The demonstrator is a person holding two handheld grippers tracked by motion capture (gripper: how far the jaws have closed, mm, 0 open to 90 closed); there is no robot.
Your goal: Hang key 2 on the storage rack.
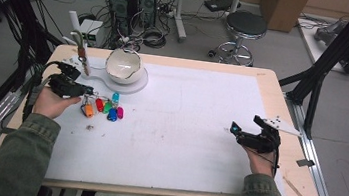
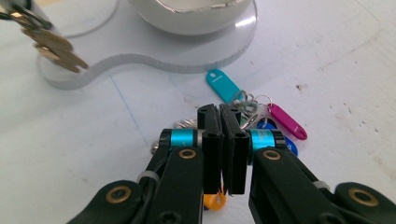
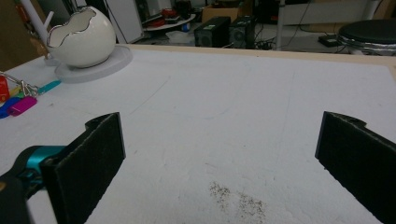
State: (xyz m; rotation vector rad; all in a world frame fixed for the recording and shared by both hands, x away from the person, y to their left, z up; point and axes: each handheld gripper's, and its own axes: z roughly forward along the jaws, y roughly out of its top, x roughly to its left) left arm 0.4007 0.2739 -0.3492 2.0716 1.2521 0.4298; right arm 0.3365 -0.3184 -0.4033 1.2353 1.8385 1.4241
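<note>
The person's left gripper has its jaws pressed together over the bunch of coloured key tags, and from the left gripper view something thin seems caught between them: an orange tag hangs just under the black jaws while the teal tag, the magenta tag and the metal rings lie on the white table mat just beyond the tips. I can't make out exactly what part of the bunch is pinched, a ring or a tag's edge. The bunch sits near the left edge of the mat, just in front of the clear base plate that carries the white egg-shaped bowl, with a small stand beside it where a brass key hangs. The right gripper rests well apart on the right side of the table, jaws spread wide and empty. If the aim is to lift the bunch, I'd say keep the squeeze firm and raise it straight and slowly, so the trailing tags drag free without snagging; a grip this slim could slip if the hand swings, and the bowl's rim and the hanging key stand close enough to catch a dangling tag
</note>
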